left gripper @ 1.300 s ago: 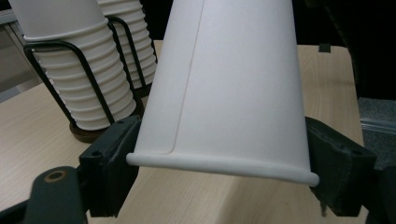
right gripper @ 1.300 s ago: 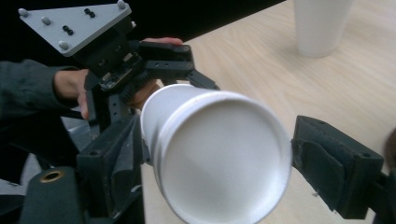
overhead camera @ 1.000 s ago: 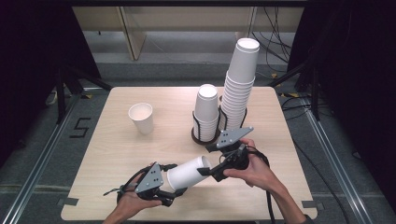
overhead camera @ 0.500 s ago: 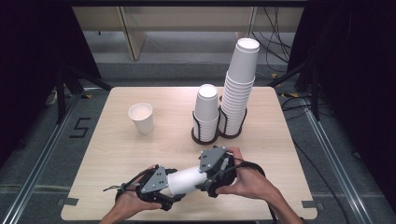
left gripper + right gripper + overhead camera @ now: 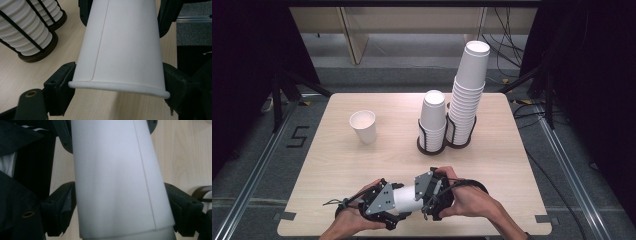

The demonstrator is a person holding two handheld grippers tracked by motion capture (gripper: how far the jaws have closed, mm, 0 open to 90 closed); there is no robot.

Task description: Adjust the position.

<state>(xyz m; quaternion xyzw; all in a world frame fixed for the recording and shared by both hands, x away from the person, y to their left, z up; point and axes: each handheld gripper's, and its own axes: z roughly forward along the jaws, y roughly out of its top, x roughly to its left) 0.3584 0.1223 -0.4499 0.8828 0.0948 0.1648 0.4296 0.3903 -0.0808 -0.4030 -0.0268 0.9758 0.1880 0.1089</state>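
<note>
A white paper cup (image 5: 406, 198) lies on its side just above the table's front edge, held between both grippers. My left gripper (image 5: 394, 205) is shut on its rim end; in the left gripper view the jaws (image 5: 118, 82) press on either side of the rim of the cup (image 5: 120, 45). My right gripper (image 5: 419, 195) comes from the right over the narrow end. In the right gripper view its jaws (image 5: 120, 195) lie against both sides of the cup (image 5: 112, 170).
A single upright cup (image 5: 363, 126) stands at the table's middle left. A short cup stack (image 5: 432, 117) and a tall one (image 5: 467, 95) stand in black wire holders (image 5: 432, 147) at the back centre. The wooden table (image 5: 337, 165) is bare around the hands.
The right gripper has moved left and down, from beyond the cup's narrow end to around it. The left gripper and cup have stayed almost still.
</note>
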